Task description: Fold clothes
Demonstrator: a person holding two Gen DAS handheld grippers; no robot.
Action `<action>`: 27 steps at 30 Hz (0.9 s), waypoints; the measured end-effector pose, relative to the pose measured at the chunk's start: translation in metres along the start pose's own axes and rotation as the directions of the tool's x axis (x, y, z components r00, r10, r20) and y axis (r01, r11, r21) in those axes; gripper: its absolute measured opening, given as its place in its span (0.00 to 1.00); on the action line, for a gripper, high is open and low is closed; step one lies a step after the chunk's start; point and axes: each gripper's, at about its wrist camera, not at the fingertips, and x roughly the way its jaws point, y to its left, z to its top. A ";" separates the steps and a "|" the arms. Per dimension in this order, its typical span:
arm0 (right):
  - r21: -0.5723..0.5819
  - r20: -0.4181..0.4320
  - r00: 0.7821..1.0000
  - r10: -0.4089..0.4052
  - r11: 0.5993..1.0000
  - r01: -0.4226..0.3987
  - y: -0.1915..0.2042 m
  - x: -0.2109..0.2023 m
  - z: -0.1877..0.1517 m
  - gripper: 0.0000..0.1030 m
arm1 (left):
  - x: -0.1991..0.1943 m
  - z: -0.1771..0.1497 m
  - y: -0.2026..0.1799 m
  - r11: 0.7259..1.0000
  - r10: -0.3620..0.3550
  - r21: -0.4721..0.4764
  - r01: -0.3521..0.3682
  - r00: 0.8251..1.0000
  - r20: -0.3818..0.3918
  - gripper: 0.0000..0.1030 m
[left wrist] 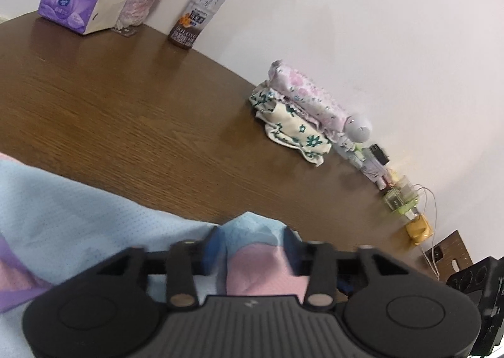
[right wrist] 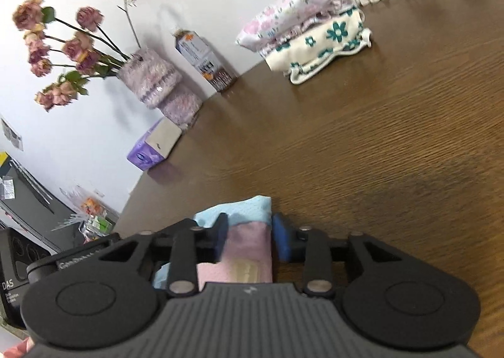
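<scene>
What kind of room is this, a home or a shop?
Most likely a home. A brown wooden table against a white wall holds a vase of dried roses, a purple tissue pack, a tea bottle and a stack of folded floral clothes.

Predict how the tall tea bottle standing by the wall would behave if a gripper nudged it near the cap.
The tea bottle would probably tip rather than slide: it is tall and narrow on a small base. It looks only partly full, dark liquid low down, so it may be fairly light. Once down, its rounded body could roll across the smooth wooden table.
</scene>
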 end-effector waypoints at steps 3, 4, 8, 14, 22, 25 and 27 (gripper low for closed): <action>-0.017 0.010 1.000 -0.012 1.000 0.012 0.002 -0.006 -0.004 0.39 | 0.004 -0.003 0.000 1.000 0.008 0.015 -0.008 1.000 -0.017 0.41; -0.022 0.006 1.000 -0.020 1.000 0.020 0.003 -0.005 -0.005 0.39 | 0.006 -0.004 0.000 1.000 0.009 0.018 -0.009 1.000 -0.022 0.36; -0.026 -0.025 0.999 -0.026 0.999 0.025 0.002 0.001 -0.008 0.31 | 0.007 -0.006 0.000 1.000 0.012 0.026 -0.011 1.000 -0.022 0.26; -0.036 -0.018 1.000 -0.024 0.999 0.023 0.003 -0.004 -0.013 0.26 | -0.009 -0.009 -0.001 1.000 -0.012 0.003 0.012 1.000 0.003 0.36; -0.016 -0.007 1.000 0.004 1.000 -0.004 -0.001 -0.023 -0.025 0.43 | -0.016 -0.022 -0.004 1.000 -0.002 0.016 0.002 1.000 0.002 0.40; -0.016 -0.015 1.000 0.003 1.000 -0.004 -0.001 -0.019 -0.026 0.35 | -0.015 -0.021 0.007 0.999 -0.009 -0.045 0.009 1.000 0.001 0.33; -0.010 -0.018 1.000 0.006 1.000 -0.006 -0.002 -0.019 -0.027 0.28 | -0.015 -0.021 0.009 0.999 -0.015 -0.051 0.015 1.000 -0.002 0.29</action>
